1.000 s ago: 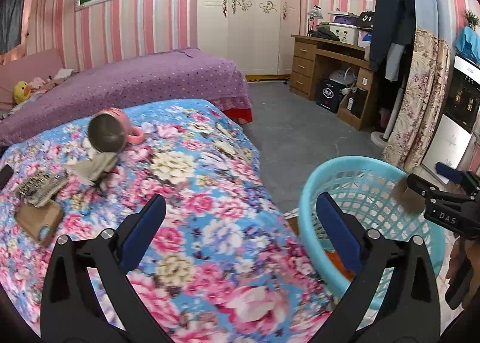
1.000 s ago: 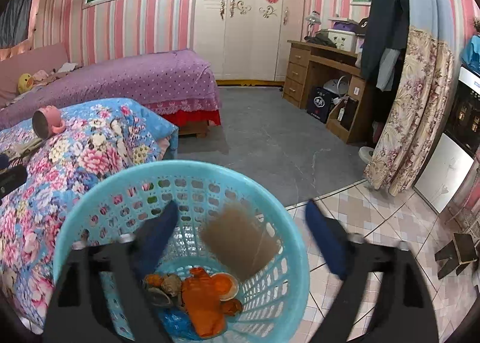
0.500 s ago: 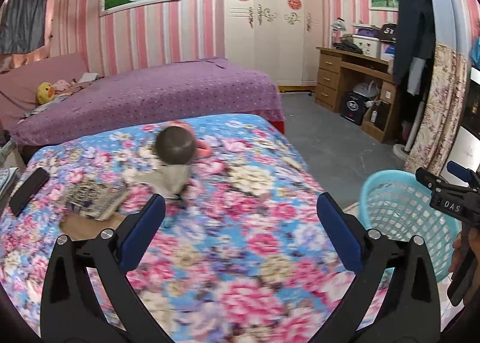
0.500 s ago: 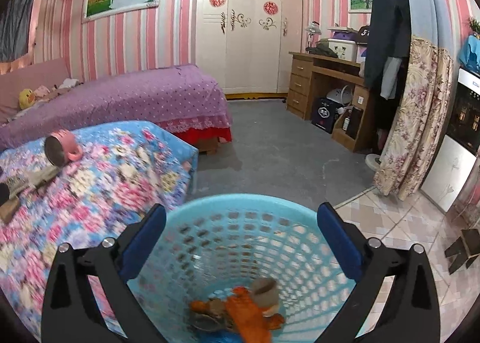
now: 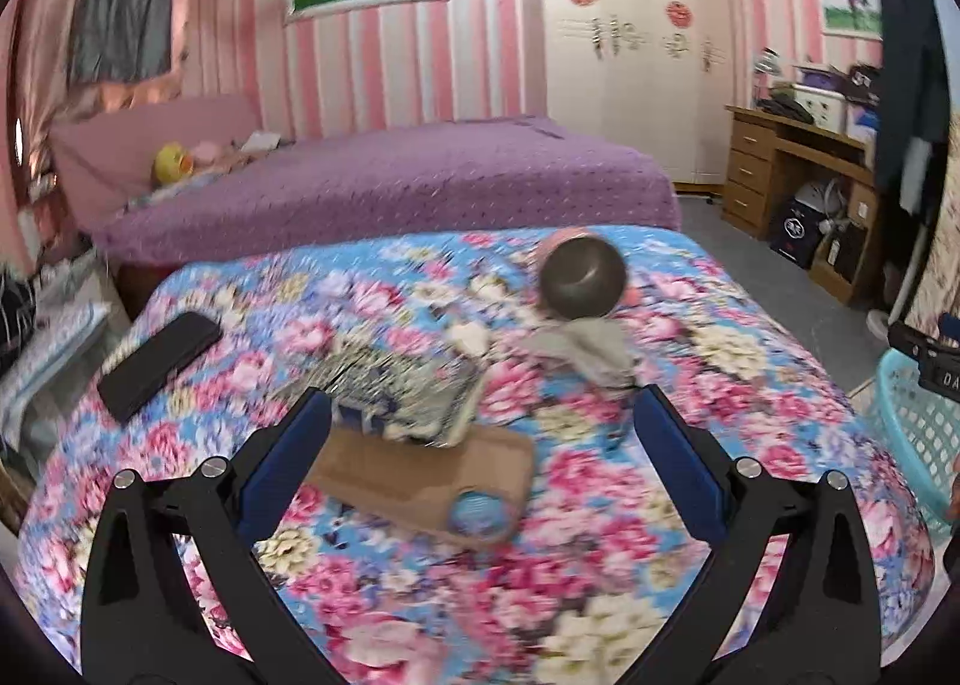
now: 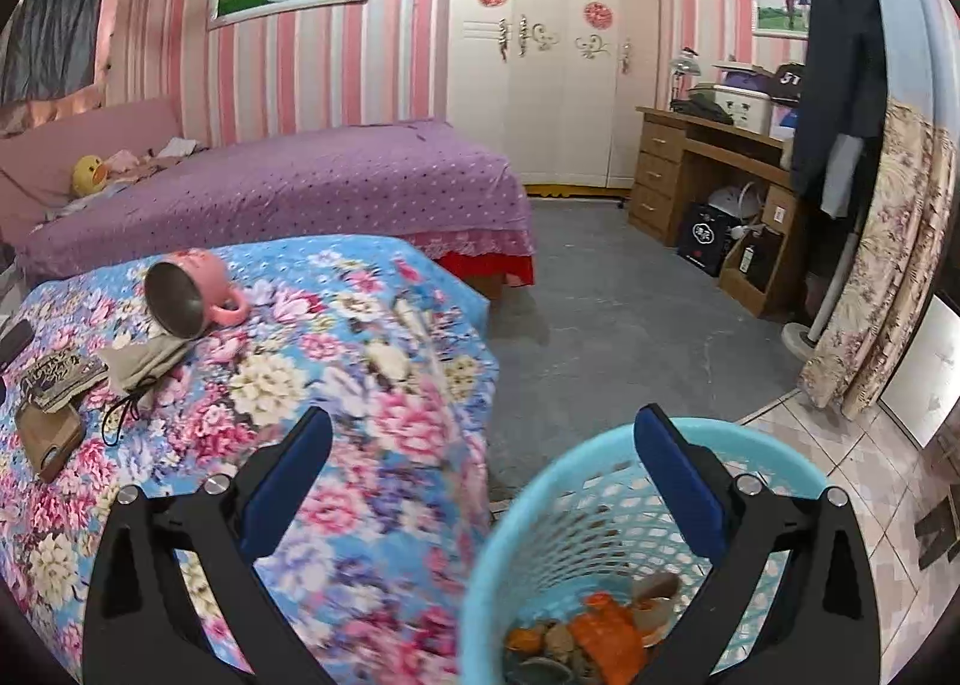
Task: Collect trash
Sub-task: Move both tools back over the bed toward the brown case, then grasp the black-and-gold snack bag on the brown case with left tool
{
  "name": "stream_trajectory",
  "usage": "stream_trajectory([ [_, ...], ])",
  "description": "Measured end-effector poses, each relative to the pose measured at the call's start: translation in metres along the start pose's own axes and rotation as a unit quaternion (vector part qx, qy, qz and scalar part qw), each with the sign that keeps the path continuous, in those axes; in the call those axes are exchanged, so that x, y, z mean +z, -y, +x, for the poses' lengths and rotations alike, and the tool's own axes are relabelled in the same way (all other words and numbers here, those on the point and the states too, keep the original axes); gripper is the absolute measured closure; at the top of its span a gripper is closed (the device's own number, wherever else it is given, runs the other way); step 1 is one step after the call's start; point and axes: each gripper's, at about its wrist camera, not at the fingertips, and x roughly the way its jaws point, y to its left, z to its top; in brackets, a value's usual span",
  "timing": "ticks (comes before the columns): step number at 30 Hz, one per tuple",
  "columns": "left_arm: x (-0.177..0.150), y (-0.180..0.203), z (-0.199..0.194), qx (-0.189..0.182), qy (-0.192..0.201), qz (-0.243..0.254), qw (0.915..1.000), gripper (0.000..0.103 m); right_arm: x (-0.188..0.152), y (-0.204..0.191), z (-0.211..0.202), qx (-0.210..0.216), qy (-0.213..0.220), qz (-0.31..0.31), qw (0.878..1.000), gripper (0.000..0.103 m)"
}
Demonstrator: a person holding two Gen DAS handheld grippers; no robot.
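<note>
My left gripper (image 5: 483, 433) is open and empty above the floral bedspread (image 5: 690, 475). Just ahead of it lie a patterned packet (image 5: 402, 394) on a brown cardboard piece (image 5: 432, 475) with a small blue lid (image 5: 480, 511). Behind them are a grey pouch (image 5: 585, 349) and a tipped pink mug (image 5: 582, 277). My right gripper (image 6: 483, 445) is open and empty above the rim of the blue basket (image 6: 528, 511), which holds orange wrappers and other trash (image 6: 600, 631). The mug (image 6: 189, 298), pouch (image 6: 147, 364) and cardboard (image 6: 48, 439) show at the left in the right wrist view.
A black phone (image 5: 159, 364) lies on the bed's left side. A purple bed (image 5: 390, 187) stands behind. A wooden desk (image 6: 714, 175), a fan stand (image 6: 804, 334) and a floral curtain (image 6: 882, 265) stand at the right. The basket edge (image 5: 912, 427) shows beside the bed.
My left gripper has swung left from the basket to over the packet and cardboard. My right gripper let a brown card fall into the basket and has drifted left of it.
</note>
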Motion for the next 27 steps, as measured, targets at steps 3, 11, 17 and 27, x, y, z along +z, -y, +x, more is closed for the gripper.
stream_trajectory([
  [3, 0.0, -0.021, 0.01, 0.015, -0.01, -0.01, 0.9998, 0.005, -0.001, -0.017, 0.009, 0.002, -0.008, -0.012, 1.0, 0.005],
  [11, -0.009, -0.06, 0.022, 0.037, -0.025, -0.026, 0.9986, 0.005, 0.001, -0.05, 0.023, 0.028, -0.019, -0.01, 0.999, 0.005],
  [17, -0.008, -0.082, 0.028, 0.049, -0.035, -0.035, 0.9975, 0.005, 0.003, -0.066, 0.031, 0.044, -0.026, -0.001, 0.999, 0.005],
  [27, -0.012, -0.104, 0.035, 0.058, -0.064, -0.056, 0.9947, 0.006, 0.001, -0.077, 0.034, 0.036, -0.037, -0.01, 0.999, 0.005],
])
